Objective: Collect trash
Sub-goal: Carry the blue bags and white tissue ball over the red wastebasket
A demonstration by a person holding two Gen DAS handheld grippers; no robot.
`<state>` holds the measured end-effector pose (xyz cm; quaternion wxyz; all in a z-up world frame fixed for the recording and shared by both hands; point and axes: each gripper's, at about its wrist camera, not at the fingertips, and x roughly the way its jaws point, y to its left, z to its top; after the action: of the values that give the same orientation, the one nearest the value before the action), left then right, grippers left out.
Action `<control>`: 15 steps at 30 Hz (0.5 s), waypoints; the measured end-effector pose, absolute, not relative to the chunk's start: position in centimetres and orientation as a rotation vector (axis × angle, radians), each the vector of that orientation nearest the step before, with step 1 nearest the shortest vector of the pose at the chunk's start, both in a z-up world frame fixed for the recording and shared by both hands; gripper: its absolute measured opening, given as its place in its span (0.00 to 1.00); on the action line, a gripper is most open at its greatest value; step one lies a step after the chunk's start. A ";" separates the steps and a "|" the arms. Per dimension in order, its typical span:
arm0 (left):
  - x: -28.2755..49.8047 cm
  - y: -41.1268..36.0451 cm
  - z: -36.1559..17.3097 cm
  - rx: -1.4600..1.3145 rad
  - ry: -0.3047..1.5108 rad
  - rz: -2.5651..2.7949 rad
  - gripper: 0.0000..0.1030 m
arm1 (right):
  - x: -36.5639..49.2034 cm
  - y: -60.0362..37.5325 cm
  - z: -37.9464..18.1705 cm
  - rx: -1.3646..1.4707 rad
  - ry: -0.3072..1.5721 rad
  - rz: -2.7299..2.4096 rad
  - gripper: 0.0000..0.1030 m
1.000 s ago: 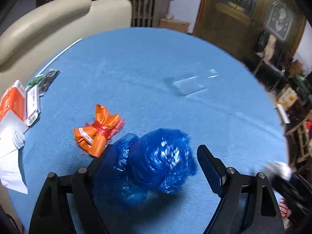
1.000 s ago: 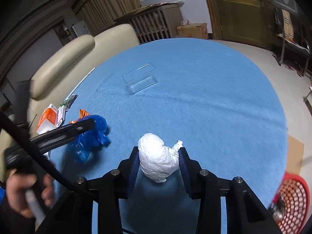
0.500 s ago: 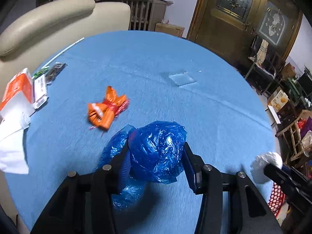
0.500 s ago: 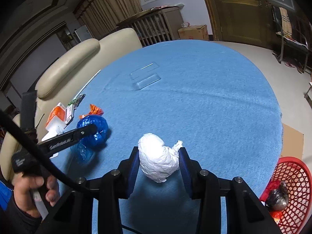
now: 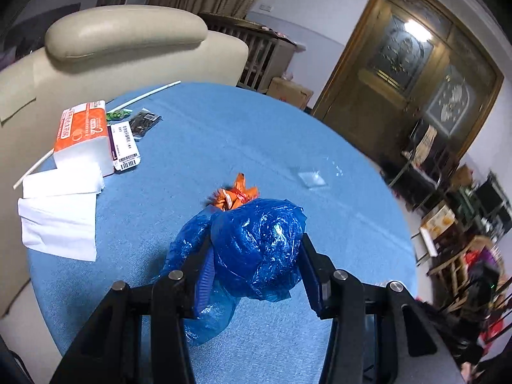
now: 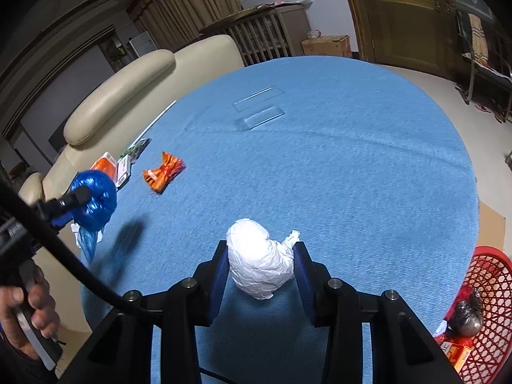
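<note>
The orange-and-white soft tissue pack (image 5: 84, 134) carries a large white "2"; its other print is too small to read. The white label (image 5: 125, 148) beside it shows a barcode.

Table cloth (image 6: 352, 176) was plain blue. Wad (image 6: 260, 267) was white; bag (image 5: 256, 249) glossy blue; wrapper (image 6: 164, 172) orange. Basket (image 6: 489, 291) was red lattice. Tissue pack (image 5: 84, 128) was orange and white.

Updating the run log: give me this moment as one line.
left claw: shut on blue bag, lifted | right claw: shut on white wad | orange wrapper: on table | red basket: right of table
</note>
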<state>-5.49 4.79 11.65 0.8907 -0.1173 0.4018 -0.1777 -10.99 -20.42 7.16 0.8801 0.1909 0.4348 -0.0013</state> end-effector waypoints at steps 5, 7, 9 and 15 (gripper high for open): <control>-5.9 4.0 11.6 -0.177 0.824 -0.349 0.49 | -11.0 -19.8 7.4 0.394 0.901 0.009 0.41; -6.1 3.0 11.1 -0.109 0.835 -0.327 0.49 | -11.0 -19.7 7.5 0.393 0.897 0.010 0.41; -6.4 2.0 10.5 -0.053 0.847 -0.302 0.49 | -11.1 -19.6 7.6 0.394 0.895 0.012 0.41; -7.1 -0.2 9.7 0.033 0.868 -0.301 0.49 | -11.8 -19.8 7.9 0.394 0.890 0.015 0.41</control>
<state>-7.08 -0.23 9.70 0.8963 0.0157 0.4187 -0.1454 -11.81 -19.79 7.87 0.8839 0.1892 0.4276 0.0072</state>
